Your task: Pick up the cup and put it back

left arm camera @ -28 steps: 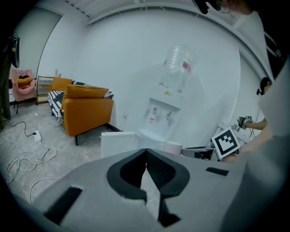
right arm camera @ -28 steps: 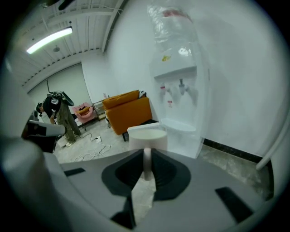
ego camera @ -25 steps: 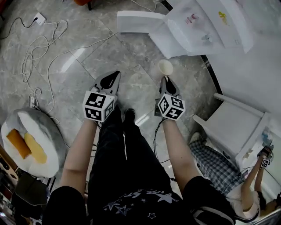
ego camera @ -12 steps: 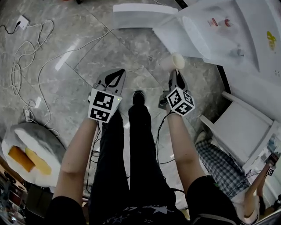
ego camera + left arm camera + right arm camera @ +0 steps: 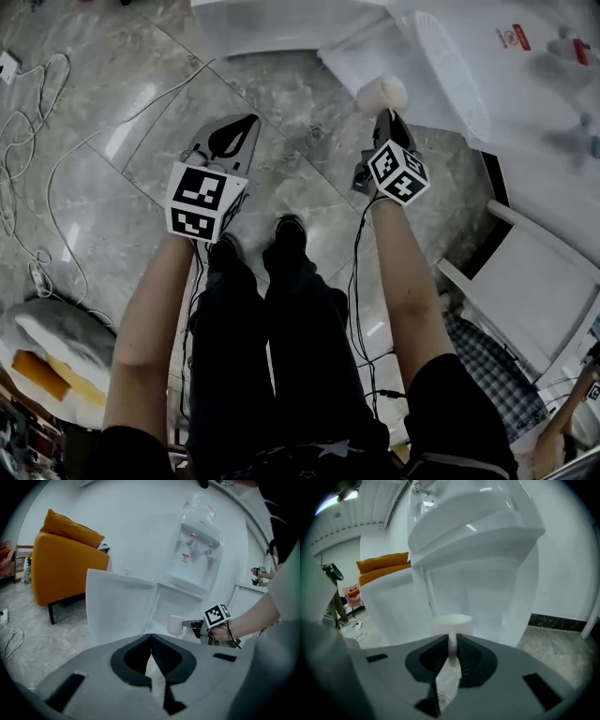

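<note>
Pickup looks finished from where I sit: the white cup [image 5: 382,94] is off any surface and hangs in the air, pinched by its handle between the jaws of my right gripper [image 5: 385,116]. The right gripper view shows the handle squeezed between the two pads, with the cup's body upright just beyond them. My left gripper [image 5: 234,137] is out in front on the other side, well apart from the cup, its jaws pressed together on nothing.

What I judge is left is the whole return: carry the cup to its spot, set it down and let go. The cup is near the white water dispenser [image 5: 194,550], in front of the lower cabinet whose door [image 5: 119,604] stands open. I would guess that is where it belongs, though I cannot see a shelf inside.

No counter is in sight. Under me is a glossy grey marble-tile floor [image 5: 122,178] with white cables [image 5: 37,234] trailing at the left and a grey-and-white cushion [image 5: 56,337] beside them. An orange armchair [image 5: 65,559] sits against the white wall beyond the open door.
</note>
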Motion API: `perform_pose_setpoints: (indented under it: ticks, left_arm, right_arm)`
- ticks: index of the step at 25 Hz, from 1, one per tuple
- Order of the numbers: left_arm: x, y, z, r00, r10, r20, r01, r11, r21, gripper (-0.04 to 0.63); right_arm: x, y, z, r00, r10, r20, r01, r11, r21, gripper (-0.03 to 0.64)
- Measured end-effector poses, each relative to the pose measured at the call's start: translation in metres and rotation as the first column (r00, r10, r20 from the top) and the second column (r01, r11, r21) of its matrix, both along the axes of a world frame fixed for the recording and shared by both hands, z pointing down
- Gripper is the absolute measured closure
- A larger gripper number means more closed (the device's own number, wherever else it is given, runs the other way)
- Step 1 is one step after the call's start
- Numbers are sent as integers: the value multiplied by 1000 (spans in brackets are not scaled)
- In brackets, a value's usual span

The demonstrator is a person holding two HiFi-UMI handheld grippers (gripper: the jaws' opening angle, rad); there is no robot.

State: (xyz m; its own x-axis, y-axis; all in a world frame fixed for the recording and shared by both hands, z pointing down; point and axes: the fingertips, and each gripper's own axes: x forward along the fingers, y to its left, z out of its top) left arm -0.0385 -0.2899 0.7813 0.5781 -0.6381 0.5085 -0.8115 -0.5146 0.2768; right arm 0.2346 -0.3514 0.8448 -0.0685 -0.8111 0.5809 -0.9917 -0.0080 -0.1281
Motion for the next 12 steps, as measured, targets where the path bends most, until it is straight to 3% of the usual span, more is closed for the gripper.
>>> perform_pose_setpoints:
  ticks: [6,12]
  left_arm:
    - [12,-65,46,1000,20,-22,-18,997,74,586]
    - [20,-105,73,993,118,-21,-113,980,166,586]
  right_arm:
    - [39,-61,44,997,61,-40,-58,996,68,566]
    - [54,-95,83,991,106,-84,-93,985,143,565]
